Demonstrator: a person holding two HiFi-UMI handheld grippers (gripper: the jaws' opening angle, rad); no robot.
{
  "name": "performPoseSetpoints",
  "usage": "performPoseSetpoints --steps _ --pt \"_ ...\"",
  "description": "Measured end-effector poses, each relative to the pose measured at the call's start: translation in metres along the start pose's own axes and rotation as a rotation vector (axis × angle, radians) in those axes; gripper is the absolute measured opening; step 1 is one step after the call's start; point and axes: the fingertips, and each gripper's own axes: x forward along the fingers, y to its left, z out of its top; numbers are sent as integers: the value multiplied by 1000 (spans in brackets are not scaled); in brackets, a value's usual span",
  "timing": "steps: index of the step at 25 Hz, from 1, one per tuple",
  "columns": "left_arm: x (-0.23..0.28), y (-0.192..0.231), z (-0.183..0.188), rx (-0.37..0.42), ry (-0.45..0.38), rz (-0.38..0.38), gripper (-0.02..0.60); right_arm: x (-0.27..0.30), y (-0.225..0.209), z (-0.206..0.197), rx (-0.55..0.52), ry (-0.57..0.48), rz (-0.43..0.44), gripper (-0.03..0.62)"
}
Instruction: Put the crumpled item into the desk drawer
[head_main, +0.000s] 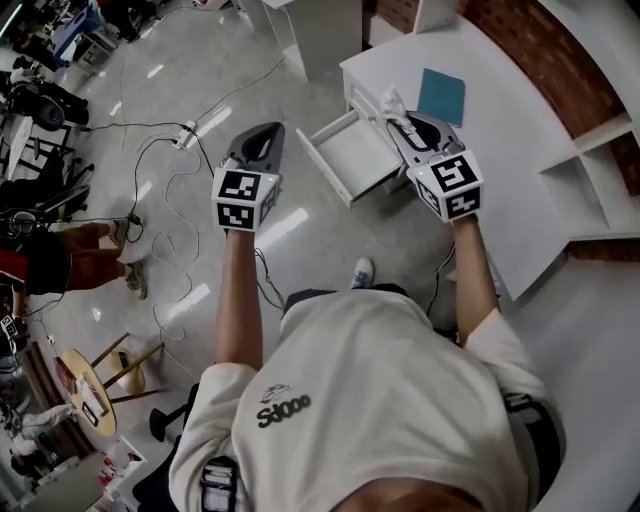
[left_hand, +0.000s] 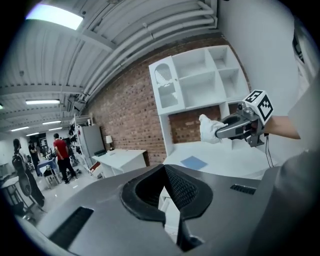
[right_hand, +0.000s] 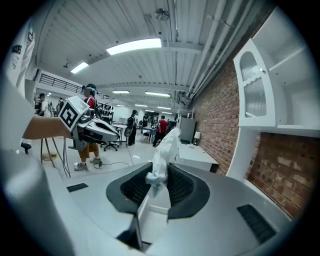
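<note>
The crumpled item (head_main: 389, 100) is a wad of white paper, and my right gripper (head_main: 393, 112) is shut on it. I hold it in the air over the desk's front edge, just right of the open white drawer (head_main: 350, 155), which looks empty. In the right gripper view the paper (right_hand: 164, 150) sticks up between the black pads of my right gripper (right_hand: 161, 175). My left gripper (head_main: 268, 135) hangs over the floor left of the drawer. Its jaws (left_hand: 164, 170) meet at the tips with nothing between them. The left gripper view also shows the right gripper (left_hand: 218, 131) with the wad (left_hand: 209, 129).
A blue notebook (head_main: 441, 96) lies on the white desk (head_main: 500, 170). White shelves (left_hand: 200, 80) stand against the brick wall. Cables (head_main: 165, 210) and a power strip (head_main: 186, 133) lie on the floor. A person's legs (head_main: 85, 258) and a wooden stool (head_main: 95, 385) are at the left.
</note>
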Motion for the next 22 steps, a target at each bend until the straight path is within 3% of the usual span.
performPoseSetpoints --steps 6,12,22 --pt "40 -3 -5 -19 38 2 14 27 -21 -21 -4 30 90 77" --pt "59 9 -20 -40 62 -1 14 60 -27 -40 -6 55 117 75" --pt "132 76 -66 -76 111 -32 14 167 -44 -63 22 127 157 77"
